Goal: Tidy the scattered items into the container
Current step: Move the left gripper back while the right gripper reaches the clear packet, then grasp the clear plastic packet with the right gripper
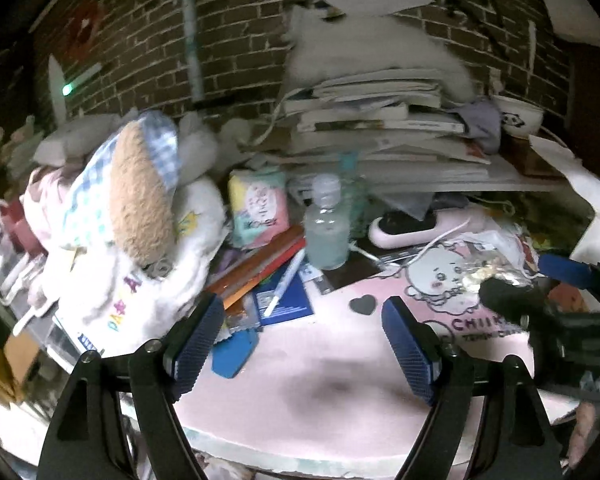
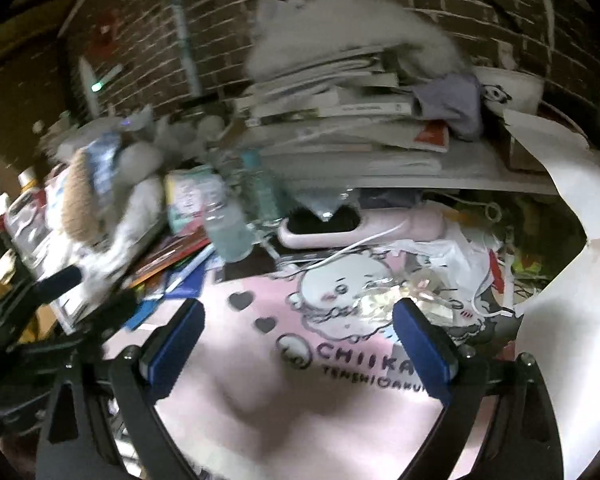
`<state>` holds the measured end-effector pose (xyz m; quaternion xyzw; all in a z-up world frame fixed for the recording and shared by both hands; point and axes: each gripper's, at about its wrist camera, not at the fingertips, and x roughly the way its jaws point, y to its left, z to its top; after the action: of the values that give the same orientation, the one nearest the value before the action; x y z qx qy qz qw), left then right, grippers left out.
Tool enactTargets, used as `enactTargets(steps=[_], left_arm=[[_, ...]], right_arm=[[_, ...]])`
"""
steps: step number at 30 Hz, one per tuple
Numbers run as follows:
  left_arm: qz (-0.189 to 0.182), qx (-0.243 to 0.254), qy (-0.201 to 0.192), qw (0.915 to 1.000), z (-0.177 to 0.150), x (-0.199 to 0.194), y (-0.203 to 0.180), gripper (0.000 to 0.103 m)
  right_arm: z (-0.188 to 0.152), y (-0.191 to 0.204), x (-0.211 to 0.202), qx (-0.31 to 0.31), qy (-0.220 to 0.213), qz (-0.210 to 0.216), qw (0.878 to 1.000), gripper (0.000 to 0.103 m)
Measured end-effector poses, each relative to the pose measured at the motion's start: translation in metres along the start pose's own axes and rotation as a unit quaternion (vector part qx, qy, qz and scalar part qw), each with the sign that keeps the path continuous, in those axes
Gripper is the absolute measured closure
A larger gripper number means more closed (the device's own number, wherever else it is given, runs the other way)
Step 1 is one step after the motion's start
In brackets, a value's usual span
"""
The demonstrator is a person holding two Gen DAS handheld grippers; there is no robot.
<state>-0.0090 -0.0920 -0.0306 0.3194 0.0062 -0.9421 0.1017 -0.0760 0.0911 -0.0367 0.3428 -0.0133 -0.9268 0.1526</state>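
Scattered items cover a pink printed mat [image 1: 320, 376]. A clear bottle [image 1: 326, 224] stands upright beyond my left gripper [image 1: 304, 340], which is open and holds nothing. A white pen [image 1: 284, 284] lies on a blue booklet [image 1: 286, 304], with a blue case [image 1: 234, 354] by the left finger. My right gripper [image 2: 300, 344] is open and empty over the mat [image 2: 300, 420]; a crinkly clear wrapper [image 2: 380, 300] lies just past its right finger. The bottle [image 2: 228, 232] appears blurred at the left. A clear plastic box [image 1: 4, 256] sits at the far left, partly under a plush toy [image 1: 140, 200].
A tall stack of books [image 1: 380, 132] and a panda bowl [image 1: 518, 116] stand against the brick wall. A tissue pack [image 1: 258, 208], red folders [image 1: 260, 268] and a pink device [image 1: 412, 228] with a white cable crowd the back. White paper [image 2: 560, 280] hangs at the right.
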Motion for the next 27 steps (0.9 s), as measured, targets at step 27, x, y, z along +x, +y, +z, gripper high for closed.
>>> enactTargets(steps=[27], left_arm=[[-0.041, 0.024, 0.003, 0.9989, 0.002, 0.014, -0.023, 0.024]], right_arm=[[0.0, -0.066, 0.102, 0.041, 0.084, -0.127, 0.987, 0.01]])
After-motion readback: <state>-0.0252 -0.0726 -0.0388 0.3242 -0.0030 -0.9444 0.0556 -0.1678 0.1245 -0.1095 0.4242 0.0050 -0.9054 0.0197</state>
